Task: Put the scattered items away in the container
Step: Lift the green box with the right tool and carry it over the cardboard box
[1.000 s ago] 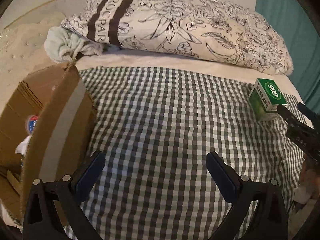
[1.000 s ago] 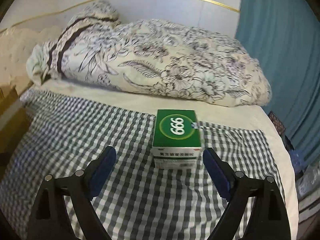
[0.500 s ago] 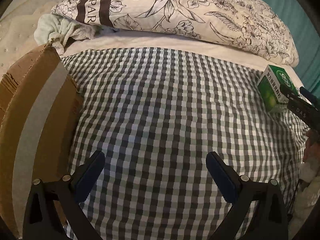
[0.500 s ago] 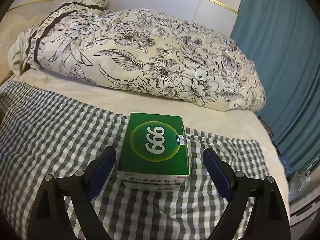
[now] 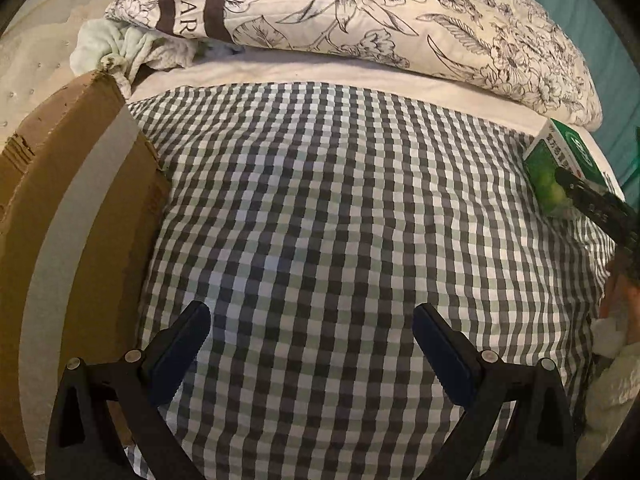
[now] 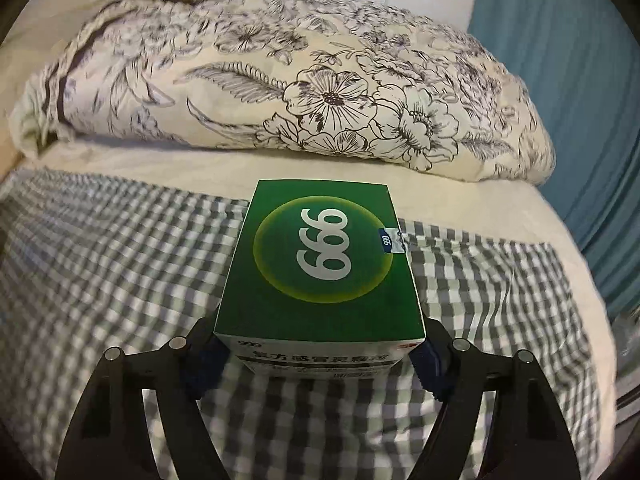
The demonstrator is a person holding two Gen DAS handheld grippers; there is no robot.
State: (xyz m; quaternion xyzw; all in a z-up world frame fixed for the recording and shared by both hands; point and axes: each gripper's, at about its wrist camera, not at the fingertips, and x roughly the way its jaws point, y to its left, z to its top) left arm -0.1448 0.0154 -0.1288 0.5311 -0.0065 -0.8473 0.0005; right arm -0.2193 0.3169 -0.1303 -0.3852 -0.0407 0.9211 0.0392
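A green medicine box [image 6: 320, 264] marked 999 lies on the checked cloth [image 6: 100, 264] of a bed. My right gripper [image 6: 320, 356] straddles the box's near end. Its jaws are closing, and both blue pads [image 6: 204, 360] lie against the box's sides. In the left wrist view the same green box [image 5: 560, 168] sits at the far right, with the right gripper's black finger [image 5: 592, 200] beside it. My left gripper [image 5: 312, 344] hangs open over bare checked cloth [image 5: 340, 220], holding nothing. The cardboard box [image 5: 80, 200] stands at its left, and its inside is hidden.
A floral duvet [image 6: 300, 88] lies bunched across the back of the bed, with a pale towel [image 5: 120, 48] at its left end. A teal curtain [image 6: 580, 80] hangs on the right, past the bed's edge. A person's hand [image 5: 624, 300] shows at the right rim.
My right gripper moved forward and down until the green box came between its jaws, which then narrowed onto it. The left gripper sank slightly, and the cardboard box's inside slid out of view.
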